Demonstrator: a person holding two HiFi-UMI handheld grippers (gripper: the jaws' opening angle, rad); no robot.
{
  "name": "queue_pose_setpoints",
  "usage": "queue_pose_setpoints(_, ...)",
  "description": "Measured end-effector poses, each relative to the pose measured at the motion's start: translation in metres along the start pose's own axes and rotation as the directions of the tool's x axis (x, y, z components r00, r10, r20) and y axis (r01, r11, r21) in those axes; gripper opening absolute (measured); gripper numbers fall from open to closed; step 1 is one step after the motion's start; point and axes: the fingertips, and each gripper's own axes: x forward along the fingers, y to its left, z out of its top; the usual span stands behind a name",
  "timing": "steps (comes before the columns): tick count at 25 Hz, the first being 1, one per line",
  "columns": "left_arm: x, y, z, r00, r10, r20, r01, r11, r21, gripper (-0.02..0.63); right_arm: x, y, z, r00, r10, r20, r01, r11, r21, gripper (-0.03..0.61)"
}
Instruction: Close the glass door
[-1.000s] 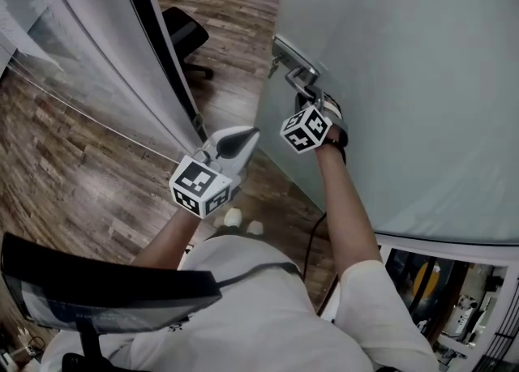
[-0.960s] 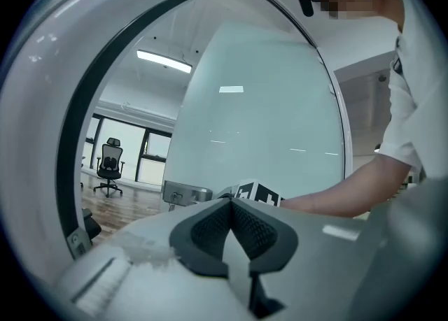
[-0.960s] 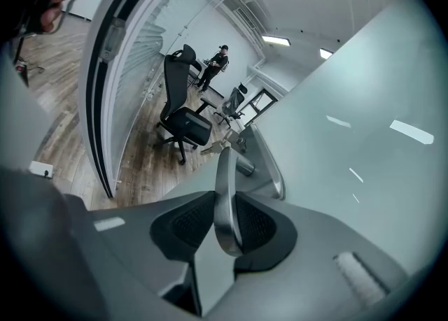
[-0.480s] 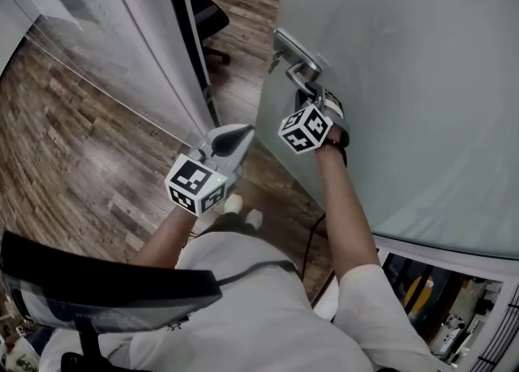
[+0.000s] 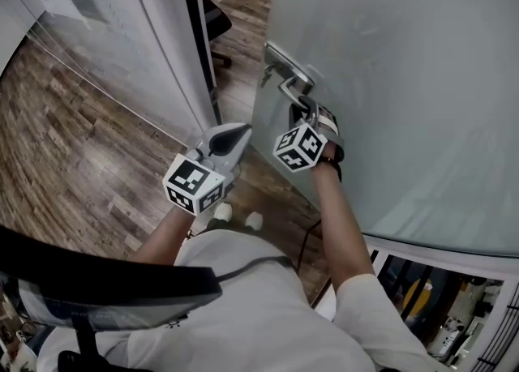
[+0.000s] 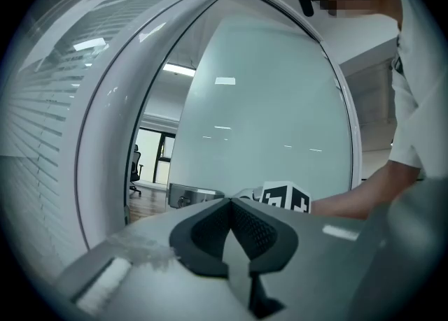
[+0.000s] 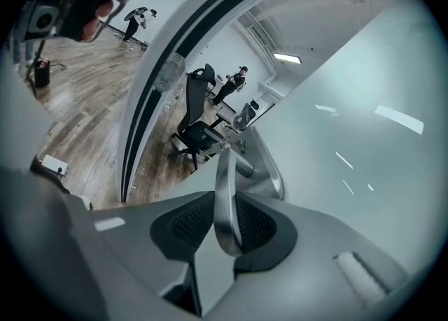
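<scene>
Narrowed since a second ago: the gap between door edge and frame, with the right gripper (image 5: 302,113) and the handle it holds carried leftward toward the frame.

- Right gripper: jaws clamped on the brushed-metal lever handle (image 7: 225,187), which stands upright between the pads and runs ahead to its plate.
- Left gripper (image 5: 241,130): jaws together, nothing between them. It hangs free just left of the right one, touching nothing.
- Frosted glass door (image 5: 405,79): directly ahead and to the right of the right gripper, ajar.
- White door frame (image 5: 166,46) with dark strip: beyond and left of the handle, with a band of wooden plank floor (image 5: 239,87) showing between.
- Black office chair (image 7: 192,127): farther off, through the opening.

Step in hand, by judgement: swinging the door shut, well along. The next move calls for keeping the grip and carrying the handle on until the door edge meets the frame and latches.
</scene>
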Motion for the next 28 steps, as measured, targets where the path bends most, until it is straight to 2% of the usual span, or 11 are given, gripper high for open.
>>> queue_pose_setpoints(11,-0.023,0.022,-0.005,1.000,-0.001,-0.009,0.001,1.000,-0.016,0.002,-0.023,0.026,0.014,1.000,0.004,0.028,-0.003,1.000,-0.018,0.097)
queue_pose_setpoints(28,-0.040,0.030,-0.001,1.000,-0.007,-0.005,0.007,1.000,-0.014,0.002,-0.064,0.058,0.025,0.993,-0.051,0.103,0.053,0.998,-0.022,0.106)
